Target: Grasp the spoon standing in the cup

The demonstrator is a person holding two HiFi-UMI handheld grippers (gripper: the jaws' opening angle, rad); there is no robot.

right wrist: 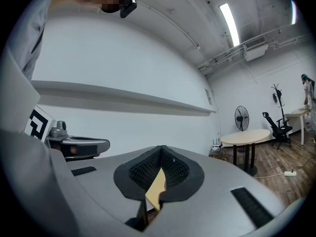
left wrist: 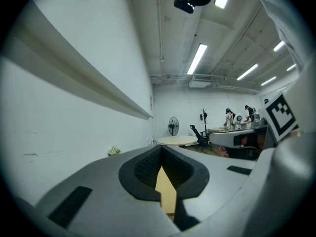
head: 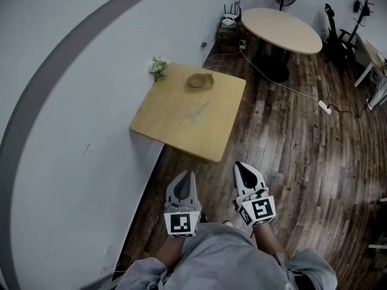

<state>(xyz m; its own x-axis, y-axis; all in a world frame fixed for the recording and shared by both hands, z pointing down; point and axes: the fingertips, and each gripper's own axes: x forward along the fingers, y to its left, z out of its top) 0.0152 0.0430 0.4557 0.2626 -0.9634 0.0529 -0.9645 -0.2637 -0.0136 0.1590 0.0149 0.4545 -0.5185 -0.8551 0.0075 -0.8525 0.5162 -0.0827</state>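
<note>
Head view shows the left gripper (head: 184, 177) and right gripper (head: 243, 168) side by side near the person, each with its jaws together and nothing between them. Well beyond them, on the square wooden table (head: 175, 132), a faint clear cup (head: 196, 116) stands with the spoon (head: 203, 107) leaning in it. A shallow bowl (head: 199, 81) sits farther back.

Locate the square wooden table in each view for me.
Head view: square wooden table, centre of the picture.
Left gripper view: a tan sliver of it, low centre.
Right gripper view: likewise a tan sliver, low centre.
Shared landmark: the round table, beyond it in all three.
</note>
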